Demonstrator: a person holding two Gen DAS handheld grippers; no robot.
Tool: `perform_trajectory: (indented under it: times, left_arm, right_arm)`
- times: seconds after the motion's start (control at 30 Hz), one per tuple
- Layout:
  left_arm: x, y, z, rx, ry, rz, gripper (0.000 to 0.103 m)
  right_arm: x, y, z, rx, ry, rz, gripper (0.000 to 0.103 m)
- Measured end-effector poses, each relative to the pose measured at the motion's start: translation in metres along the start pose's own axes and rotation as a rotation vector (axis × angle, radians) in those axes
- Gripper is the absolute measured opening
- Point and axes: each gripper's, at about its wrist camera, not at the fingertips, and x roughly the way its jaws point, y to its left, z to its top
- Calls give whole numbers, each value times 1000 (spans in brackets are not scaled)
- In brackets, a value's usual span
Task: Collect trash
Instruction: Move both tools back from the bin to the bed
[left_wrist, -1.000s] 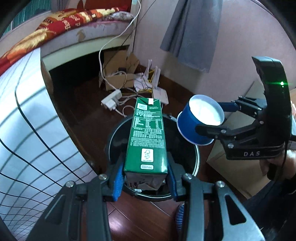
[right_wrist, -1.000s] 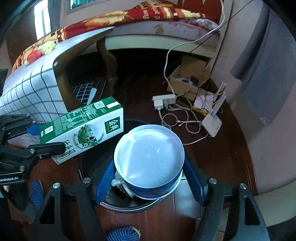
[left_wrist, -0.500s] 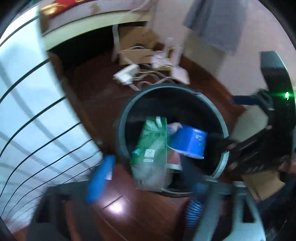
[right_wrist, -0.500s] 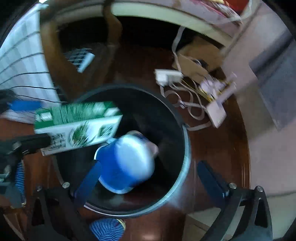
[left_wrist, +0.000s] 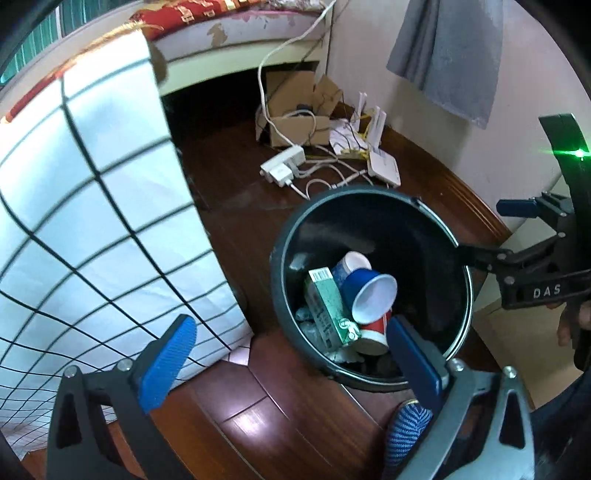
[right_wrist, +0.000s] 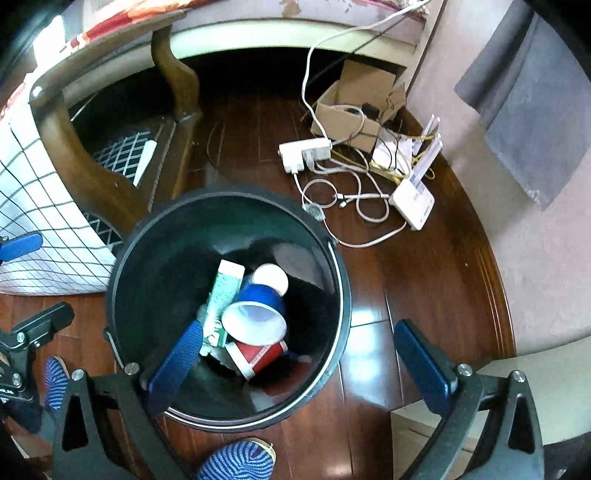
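A black round trash bin (left_wrist: 369, 190) (right_wrist: 229, 192) stands on the wooden floor. Inside it lie a green milk carton (left_wrist: 325, 306) (right_wrist: 221, 295), a blue paper cup (left_wrist: 362, 288) (right_wrist: 258, 299) on its side and a red cup (left_wrist: 373, 332) (right_wrist: 258, 356). My left gripper (left_wrist: 290, 325) hovers over the bin's near-left rim; its jaws are opening and nothing is between them. My right gripper (right_wrist: 297, 328) hangs open and empty above the bin, and appears from the side in the left wrist view (left_wrist: 491, 230).
A table draped in a white checked cloth (left_wrist: 92, 203) stands left of the bin, its wooden leg (right_wrist: 173, 74) close by. Behind the bin lie a power strip (left_wrist: 282, 168), cables, a router (left_wrist: 384, 171) and a cardboard box (left_wrist: 295, 125). A blue striped slipper (right_wrist: 240, 461) is at the bin's front.
Both grippers opened. The green carton left the left gripper and the blue cup left the right one; both dropped into the bin. Both hands sank a little toward it.
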Motion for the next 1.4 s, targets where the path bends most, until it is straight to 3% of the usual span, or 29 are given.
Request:
perform_trajectory:
  times: [0.37, 0.73, 1.4]
  left_arm:
    - [-35, 16, 7, -12, -90, 37, 103]
    - [-84, 36, 4, -29, -183, 57, 103]
    - [-168, 136, -8, -179, -360, 186, 103]
  right_arm:
    - [-40, 18, 17, -5, -98, 54, 103]
    - [-82, 58, 39, -94, -216, 95, 103]
    - [-137, 169, 99, -252, -434, 232, 103]
